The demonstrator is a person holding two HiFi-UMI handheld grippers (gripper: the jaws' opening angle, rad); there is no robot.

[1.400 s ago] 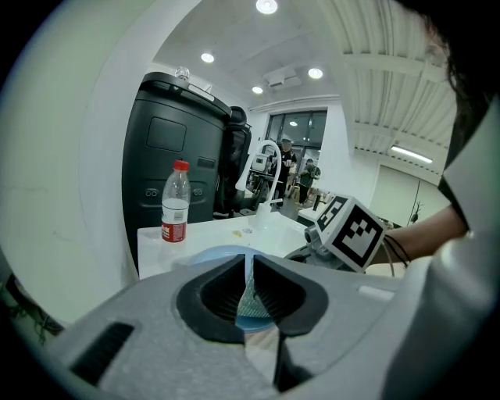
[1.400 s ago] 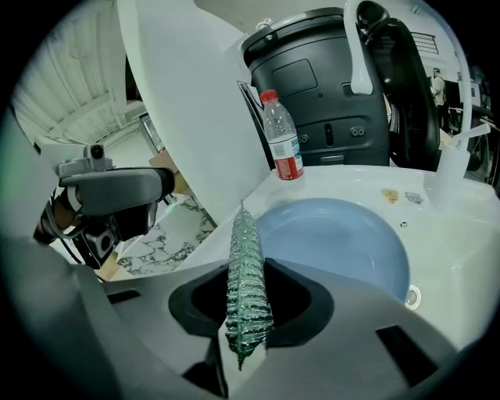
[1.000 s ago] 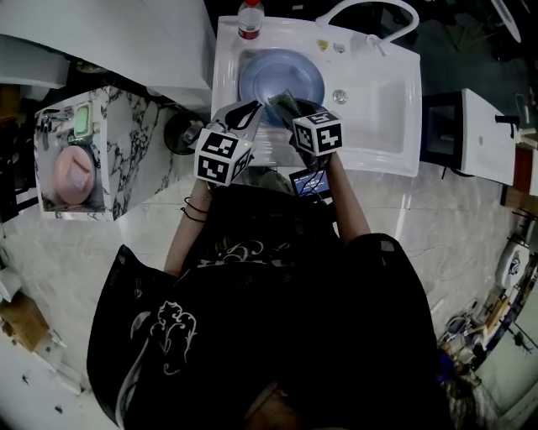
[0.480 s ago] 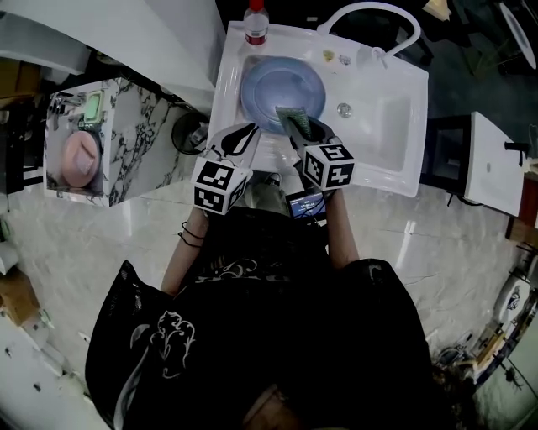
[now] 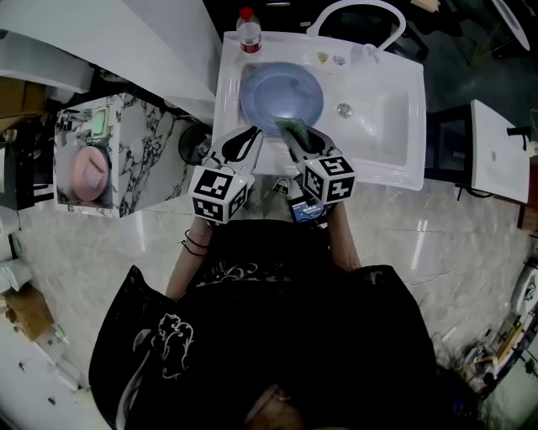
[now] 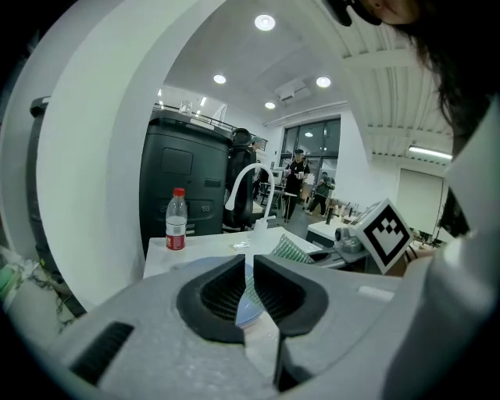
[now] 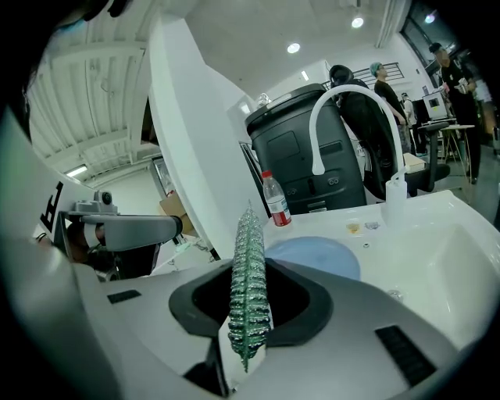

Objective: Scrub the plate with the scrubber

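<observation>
A round blue plate (image 5: 282, 92) lies in the left part of the white sink (image 5: 391, 126). My right gripper (image 5: 294, 133) is shut on a green mesh scrubber (image 5: 293, 128), which hangs at the plate's near rim. In the right gripper view the scrubber (image 7: 250, 281) stands edge-on between the jaws, with the plate (image 7: 316, 256) beyond it. My left gripper (image 5: 250, 134) is beside it over the sink's front edge. Its jaws hold nothing and stand almost together. In the left gripper view (image 6: 250, 262) a sliver of the plate (image 6: 247, 306) shows through the gap.
A red-capped bottle (image 5: 246, 25) stands at the sink's back left corner, and a white arched faucet (image 5: 353, 13) at the back. A drain (image 5: 344, 109) sits right of the plate. A marble counter (image 5: 139, 151) with a pink object (image 5: 88, 172) is to the left.
Both grippers have drawn back toward the sink's front edge. The scrubber has slid from over the plate's lower middle to its near rim.
</observation>
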